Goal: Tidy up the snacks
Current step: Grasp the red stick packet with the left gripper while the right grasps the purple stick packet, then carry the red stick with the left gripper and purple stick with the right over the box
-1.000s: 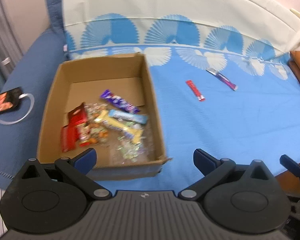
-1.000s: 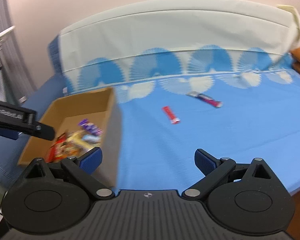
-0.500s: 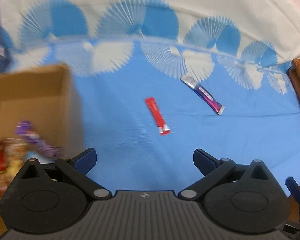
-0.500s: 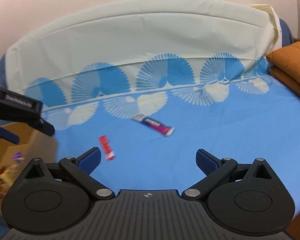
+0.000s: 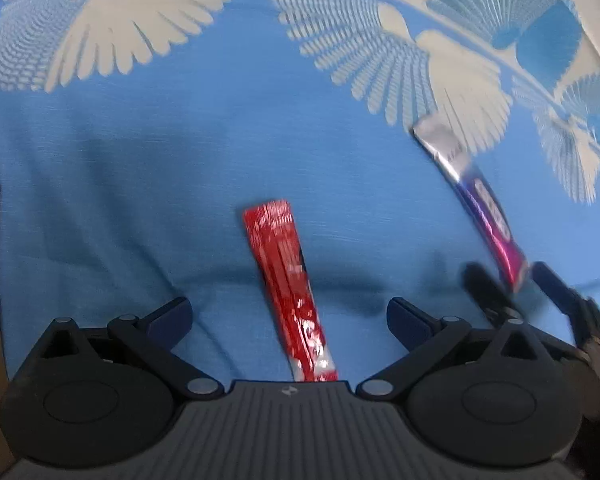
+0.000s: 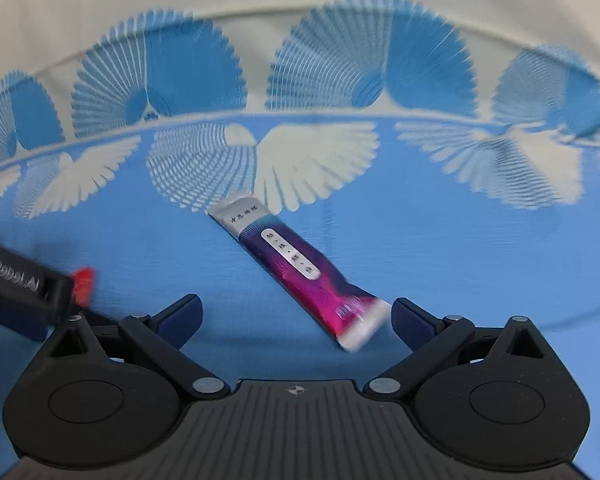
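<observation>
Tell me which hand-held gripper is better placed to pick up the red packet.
Left. The red packet lies lengthwise between the open fingers of the left hand-held gripper. The right hand-held gripper, also open, faces the purple packet instead.

A bright blue woven cloth (image 5: 148, 168) spreads flat below me and fills most of both wrist views. Across its far side runs a band of white fan-shaped prints (image 6: 316, 160), like spread wings, side by side. Beyond that band the cloth turns cream (image 6: 300, 4), and there I see blue fans (image 6: 372, 60) of the same shape, set in a row just above the white ones. Soft creases and dark shadow (image 5: 340, 276) lie on the plain blue part nearest me.
</observation>
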`<state>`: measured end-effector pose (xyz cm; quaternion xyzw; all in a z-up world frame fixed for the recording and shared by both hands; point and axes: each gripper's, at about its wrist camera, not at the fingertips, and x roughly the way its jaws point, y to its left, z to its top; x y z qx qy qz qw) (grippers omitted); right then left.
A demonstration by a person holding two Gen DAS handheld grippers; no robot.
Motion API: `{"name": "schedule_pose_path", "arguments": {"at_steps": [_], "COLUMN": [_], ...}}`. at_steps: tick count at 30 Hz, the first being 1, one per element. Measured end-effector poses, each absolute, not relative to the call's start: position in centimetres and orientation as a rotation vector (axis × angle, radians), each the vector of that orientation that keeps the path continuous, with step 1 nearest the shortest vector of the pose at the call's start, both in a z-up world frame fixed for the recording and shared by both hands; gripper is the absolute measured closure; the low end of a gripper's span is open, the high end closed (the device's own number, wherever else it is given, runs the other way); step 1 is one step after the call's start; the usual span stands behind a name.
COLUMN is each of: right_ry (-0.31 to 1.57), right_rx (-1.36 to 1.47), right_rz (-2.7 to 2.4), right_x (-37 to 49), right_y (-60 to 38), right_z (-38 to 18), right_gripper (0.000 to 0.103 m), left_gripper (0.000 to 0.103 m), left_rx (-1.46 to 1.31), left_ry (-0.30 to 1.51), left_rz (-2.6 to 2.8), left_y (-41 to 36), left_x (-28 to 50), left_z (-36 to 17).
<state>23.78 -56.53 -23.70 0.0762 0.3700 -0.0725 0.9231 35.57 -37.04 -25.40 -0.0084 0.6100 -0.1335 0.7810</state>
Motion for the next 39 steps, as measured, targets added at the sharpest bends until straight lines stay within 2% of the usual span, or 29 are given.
{"name": "schedule_pose_path", "arguments": {"at_steps": [5, 7, 8, 9, 10, 11, 15, 22, 31, 39], "right_ry": [0.695, 0.670, 0.646, 0.630, 0.635, 0.639, 0.667, 0.599, 0.441, 0.430], "right_rx": [0.088, 0.076, 0.059, 0.035, 0.015, 0.000, 0.001, 0.166, 0.389, 0.361], "right_rz": [-0.202, -0.215, -0.204, -0.188, -0.187, -0.184, -0.214, -0.290, -0.290, -0.132], "right_x": [26.3, 26.2, 25.9, 25.5, 25.4, 25.2, 24.4, 19.7, 9.5, 1.0], "right_y": [-56.5, -56.2, -55.9, -55.5, -55.2, -55.0, -55.0, -55.8, -51.0, -40.9], "right_z": [-26.0, -26.1, -25.9, -25.6, -25.5, -25.4, -24.6, -20.5, -11.8, -6.0], "right_gripper": [0.000, 0.010, 0.036, 0.052, 0.056, 0.064, 0.072, 0.073, 0.073, 0.073], "left_gripper": [0.001, 0.013, 0.030, 0.058, 0.080, 0.088, 0.088, 0.088, 0.088, 0.088], "left_rx": [0.069, 0.062, 0.064, 0.067, 0.056, 0.028, 0.000, -0.003, -0.002, 0.095], "left_ry": [1.226, 1.187, 1.171, 1.160, 1.157, 1.175, 1.186, 1.130, 1.037, 0.931], "left_rz": [-0.306, -0.287, -0.261, -0.249, -0.257, -0.284, -0.327, -0.395, -0.518, -0.493], "left_y": [-37.7, -37.1, -37.2, -37.0, -36.8, -36.6, -36.6, -35.3, -28.7, -20.4], "left_x": [34.0, 33.3, 33.2, 33.2, 33.1, 33.3, 33.4, 30.0, 18.5, 8.0], "left_z": [-25.6, -25.1, -25.0, -24.6, -24.2, -24.0, -23.1, -18.7, -10.4, -5.1]}}
